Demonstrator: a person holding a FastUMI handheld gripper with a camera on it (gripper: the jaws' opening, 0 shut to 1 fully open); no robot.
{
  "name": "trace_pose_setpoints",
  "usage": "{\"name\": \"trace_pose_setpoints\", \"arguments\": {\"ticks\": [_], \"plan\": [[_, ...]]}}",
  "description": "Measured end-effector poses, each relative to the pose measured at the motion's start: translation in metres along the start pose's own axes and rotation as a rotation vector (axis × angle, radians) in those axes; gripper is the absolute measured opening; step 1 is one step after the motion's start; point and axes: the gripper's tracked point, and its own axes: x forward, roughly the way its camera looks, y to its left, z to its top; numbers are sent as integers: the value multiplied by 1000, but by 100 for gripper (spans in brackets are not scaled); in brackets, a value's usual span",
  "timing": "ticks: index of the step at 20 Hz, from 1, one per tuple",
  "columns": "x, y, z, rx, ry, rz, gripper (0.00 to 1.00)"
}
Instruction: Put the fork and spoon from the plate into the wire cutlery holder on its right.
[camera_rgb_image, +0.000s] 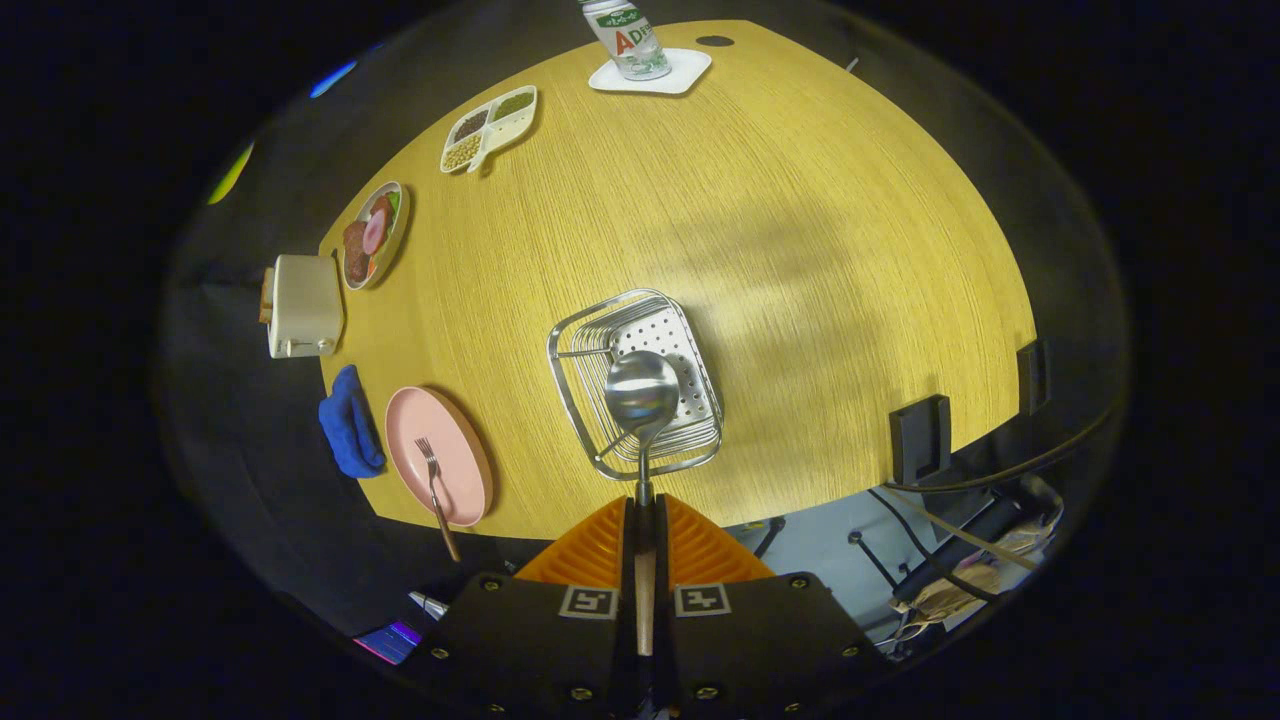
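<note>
Spoon (642, 395) is the piece in play: the tool (643, 520) has both fingers clamped on its handle, and the bowl hangs over the wire cutlery holder (700, 440), which stands on the desk (800, 250) just ahead of the fingers. Whether the bowl is above the rim or dipping inside I cannot tell (the view looks almost straight down). The fork (434, 480) lies on the pink plate (462, 470) to the holder's left, handle poking past the near rim, a blue cloth (350, 420) just beside the plate. By my reckoning the job is under halfway: the spoon needs releasing into the holder, then the fork wants fetching and dropping in too.
</note>
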Motion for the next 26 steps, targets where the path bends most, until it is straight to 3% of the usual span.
{"name": "trace_pose_setpoints", "arguments": {"ticks": [7, 12, 18, 26], "plan": [[-3, 2, 4, 33, -30, 14, 7], [-16, 1, 15, 47, -106, 4, 14], [-40, 11, 17, 38, -187, 12, 14], [-77, 78, 15, -38, -299, 105, 14]]}}
